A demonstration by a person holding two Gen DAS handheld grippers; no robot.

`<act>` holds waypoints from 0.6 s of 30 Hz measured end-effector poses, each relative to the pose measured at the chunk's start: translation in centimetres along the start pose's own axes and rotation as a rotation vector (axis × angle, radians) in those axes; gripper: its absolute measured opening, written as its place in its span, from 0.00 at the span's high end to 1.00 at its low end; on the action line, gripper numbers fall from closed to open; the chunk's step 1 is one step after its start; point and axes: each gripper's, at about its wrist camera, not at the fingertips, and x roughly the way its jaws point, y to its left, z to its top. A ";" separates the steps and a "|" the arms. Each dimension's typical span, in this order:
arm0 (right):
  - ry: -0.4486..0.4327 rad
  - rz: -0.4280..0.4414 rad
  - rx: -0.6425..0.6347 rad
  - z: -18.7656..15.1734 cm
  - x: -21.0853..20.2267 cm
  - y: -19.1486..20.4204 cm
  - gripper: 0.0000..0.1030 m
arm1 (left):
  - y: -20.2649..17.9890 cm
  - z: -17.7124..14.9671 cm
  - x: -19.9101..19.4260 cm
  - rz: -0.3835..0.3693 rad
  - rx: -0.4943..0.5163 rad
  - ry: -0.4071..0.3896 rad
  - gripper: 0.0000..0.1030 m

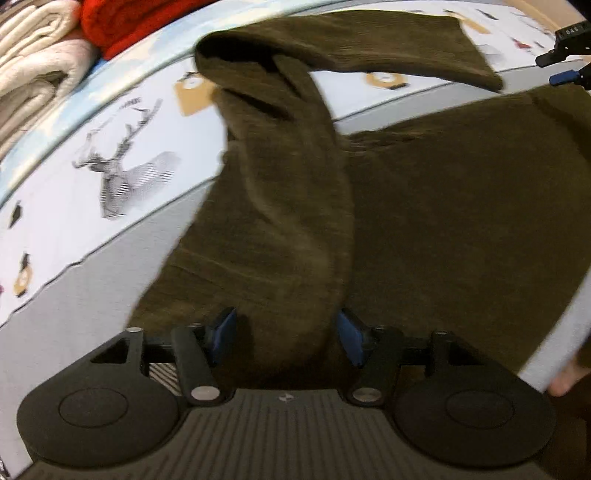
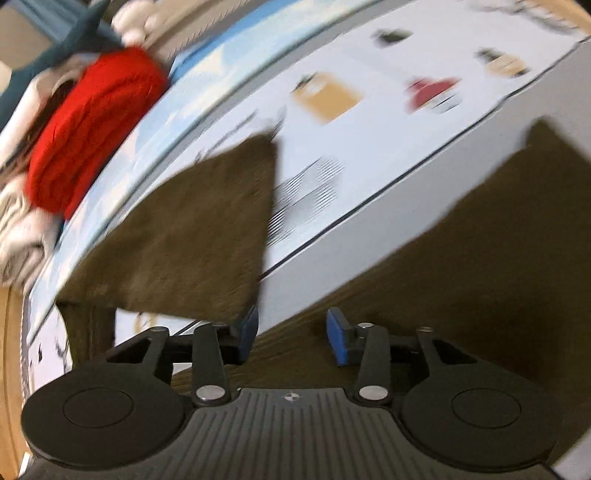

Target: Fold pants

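Observation:
Olive-brown pants (image 1: 461, 221) lie spread on a printed bedsheet (image 1: 55, 221). One leg (image 1: 291, 206) rises in a twisted ridge, folds over at the top and ends in a cuff (image 1: 461, 48) hanging off the sheet. My left gripper (image 1: 288, 332) is shut on this leg; the bunched cloth passes between its blue pads (image 1: 349, 334). My right gripper (image 2: 291, 332) stands open over the pants' body (image 2: 480, 240), with nothing pinched. The loose cuff (image 2: 177, 240) floats beside its left pad (image 2: 247, 325). That right gripper (image 1: 550, 70) also shows at the left wrist view's top right.
Folded white towels (image 1: 33, 62) and a red cloth (image 1: 129, 22) are stacked at the bed's far edge; the red cloth (image 2: 96, 129) appears again in the blurred right wrist view. A grey band (image 1: 74, 314) borders the sheet. A person's fingertip (image 1: 565, 380) shows at the right.

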 end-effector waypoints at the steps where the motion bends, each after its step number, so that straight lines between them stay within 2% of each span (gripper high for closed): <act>1: 0.026 0.007 0.011 0.1 1.2 1.0 0.55 | 0.5 0.0 0.1 0.006 -0.006 0.000 0.59; 3: 0.064 0.005 0.040 0.5 3.5 2.1 0.53 | 1.8 0.2 -0.3 0.011 -0.045 -0.011 0.81; 6: 0.102 -0.034 0.072 0.6 6.5 3.6 0.53 | 3.8 0.7 -1.3 0.114 -0.085 -0.051 0.90; 10: 0.105 -0.069 0.046 0.4 9.6 5.8 0.54 | 7.7 0.5 -1.9 0.281 -0.225 -0.093 0.93; 12: 0.071 -0.113 0.011 0.3 9.7 6.9 0.75 | 9.6 0.5 -2.1 0.383 -0.288 -0.109 0.94; 13: 0.057 -0.116 0.006 0.3 9.6 7.1 0.77 | 10.5 0.5 -2.2 0.424 -0.319 -0.114 0.94; 14: 0.039 -0.119 0.017 0.4 9.3 7.0 0.85 | 11.4 0.5 -2.2 0.454 -0.353 -0.117 0.95; 18: -0.096 -0.099 0.067 1.6 6.0 5.9 0.87 | 13.9 0.7 -2.1 0.494 -0.455 -0.131 0.95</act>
